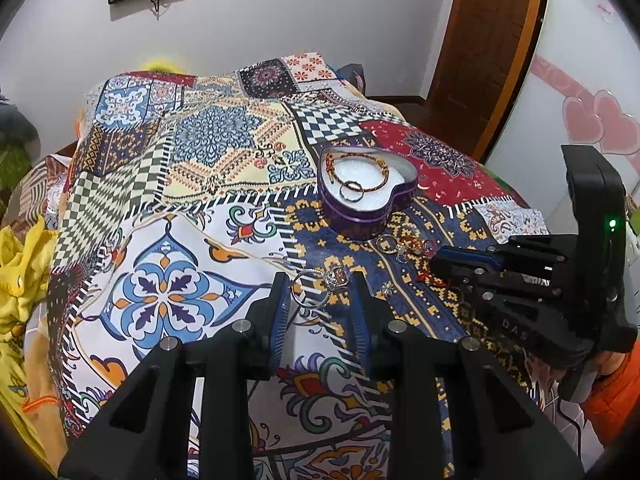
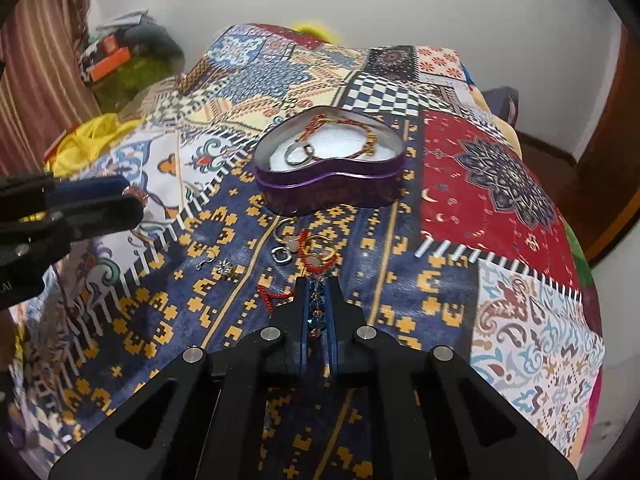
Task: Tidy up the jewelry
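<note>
A purple heart-shaped tin (image 1: 362, 210) (image 2: 328, 186) stands open on the patterned cloth, holding a red-gold bracelet (image 1: 360, 170) (image 2: 340, 136) and silver rings (image 1: 352, 192) (image 2: 298, 154). My left gripper (image 1: 322, 286) is shut on a silver jewelled ring (image 1: 320, 284); in the right wrist view it (image 2: 132, 196) hovers left of the tin. My right gripper (image 2: 318, 284) (image 1: 434, 262) is shut on a red beaded bracelet (image 2: 316, 264), low over loose jewellery (image 2: 292, 246) (image 1: 404, 246) in front of the tin.
A small silver stud (image 2: 224, 269) (image 1: 386, 289) and a hook (image 2: 206, 264) lie on the patchwork cloth (image 1: 192, 208) (image 2: 480, 208). Yellow fabric (image 1: 20, 272) lies at the left. A wooden door (image 1: 480, 48) stands far right.
</note>
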The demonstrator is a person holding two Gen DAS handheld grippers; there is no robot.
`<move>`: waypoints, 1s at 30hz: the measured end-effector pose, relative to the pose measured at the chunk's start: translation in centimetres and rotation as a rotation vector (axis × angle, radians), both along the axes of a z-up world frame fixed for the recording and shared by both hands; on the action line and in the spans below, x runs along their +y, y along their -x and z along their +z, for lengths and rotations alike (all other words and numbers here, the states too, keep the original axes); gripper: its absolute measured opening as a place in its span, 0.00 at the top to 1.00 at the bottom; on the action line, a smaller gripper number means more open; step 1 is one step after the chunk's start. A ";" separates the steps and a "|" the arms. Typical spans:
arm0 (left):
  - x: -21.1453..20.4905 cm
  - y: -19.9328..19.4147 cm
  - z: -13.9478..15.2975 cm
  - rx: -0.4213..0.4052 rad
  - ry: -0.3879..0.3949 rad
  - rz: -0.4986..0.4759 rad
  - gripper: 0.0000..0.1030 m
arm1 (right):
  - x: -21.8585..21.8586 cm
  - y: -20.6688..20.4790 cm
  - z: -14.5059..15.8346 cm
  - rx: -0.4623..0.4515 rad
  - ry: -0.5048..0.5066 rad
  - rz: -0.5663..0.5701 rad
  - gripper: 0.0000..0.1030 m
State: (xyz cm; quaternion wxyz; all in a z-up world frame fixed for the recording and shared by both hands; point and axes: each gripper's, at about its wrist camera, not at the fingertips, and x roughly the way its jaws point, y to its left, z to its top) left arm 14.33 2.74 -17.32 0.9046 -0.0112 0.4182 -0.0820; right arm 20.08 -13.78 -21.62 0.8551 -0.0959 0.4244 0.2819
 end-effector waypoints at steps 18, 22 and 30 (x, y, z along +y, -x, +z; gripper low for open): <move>-1.3 -1.2 2.6 -0.068 0.003 -0.003 0.72 | -2.8 -0.1 7.1 -0.158 -0.127 -0.077 0.94; -1.6 -1.7 3.2 -0.082 0.005 -0.008 0.72 | -2.8 -0.6 8.5 -0.194 -0.155 -0.076 0.94; -2.2 -3.4 3.5 -0.097 0.002 -0.015 0.72 | -2.2 -1.9 10.1 -0.236 -0.195 -0.076 0.94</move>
